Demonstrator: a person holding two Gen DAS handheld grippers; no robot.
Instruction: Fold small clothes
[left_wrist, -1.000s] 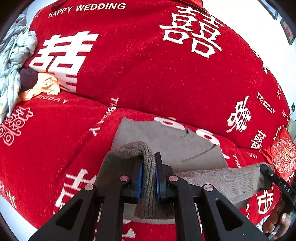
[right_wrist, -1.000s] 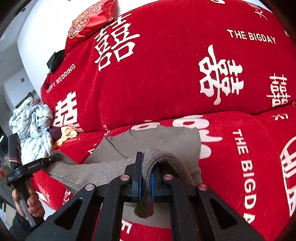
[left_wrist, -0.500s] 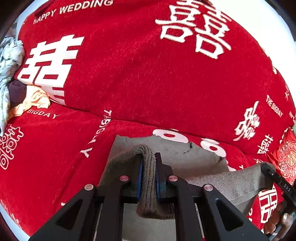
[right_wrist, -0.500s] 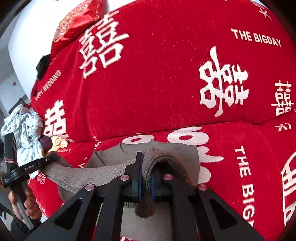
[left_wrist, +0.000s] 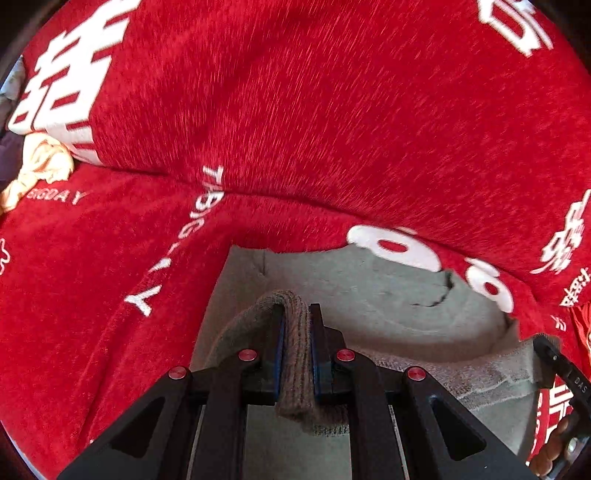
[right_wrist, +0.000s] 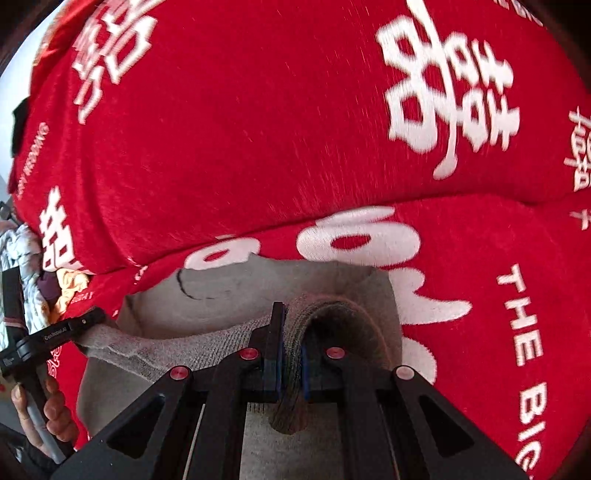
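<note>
Here, the left gripper (left_wrist: 296, 347) clamps a fold of the grey knit garment (left_wrist: 369, 302) lying on the red sofa cover (left_wrist: 110, 277), bare seat leftward. Opposite, the right gripper (right_wrist: 291, 354) pinches its other corner; a hand (right_wrist: 51, 413) shows.

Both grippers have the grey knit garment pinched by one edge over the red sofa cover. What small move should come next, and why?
Probably lower both ends onto the far edge of the lying half, then release. The left gripper and right gripper are each shut on the grey knit garment, its held edge raised and stretched between them, while the rest lies flat on the red sofa cover, so the fold is not yet laid.
</note>
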